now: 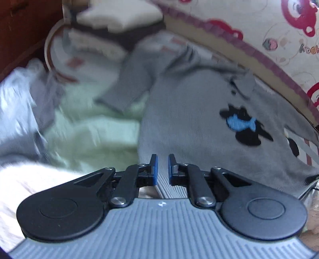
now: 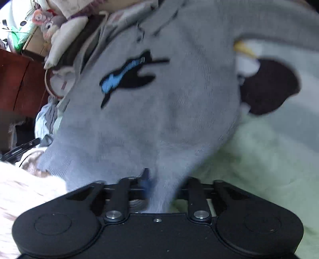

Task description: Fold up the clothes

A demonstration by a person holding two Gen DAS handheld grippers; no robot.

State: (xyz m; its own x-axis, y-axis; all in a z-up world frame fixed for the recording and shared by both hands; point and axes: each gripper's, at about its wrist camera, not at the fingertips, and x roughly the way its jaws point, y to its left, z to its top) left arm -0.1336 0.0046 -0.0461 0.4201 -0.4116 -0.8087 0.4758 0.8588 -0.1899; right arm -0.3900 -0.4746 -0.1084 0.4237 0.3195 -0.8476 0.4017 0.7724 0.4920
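A grey knit sweater with a black cat and blue fish motif lies spread on a pale green blanket. One sleeve is bent across toward the far left. My left gripper hovers over the sweater's near hem. Its blue pads stand a narrow gap apart and nothing is pinched between them. In the right wrist view the sweater narrows toward my right gripper. Its jaws stand well apart with a bunch of the cloth running between them. The right pad is hidden by fabric.
Folded clothes are stacked at the far end, and a cartoon-print quilt borders the right side. White fluffy fabric lies near left. A dark wooden cabinet and plush toys sit far left. A pale cloth with a dark brown patch lies right.
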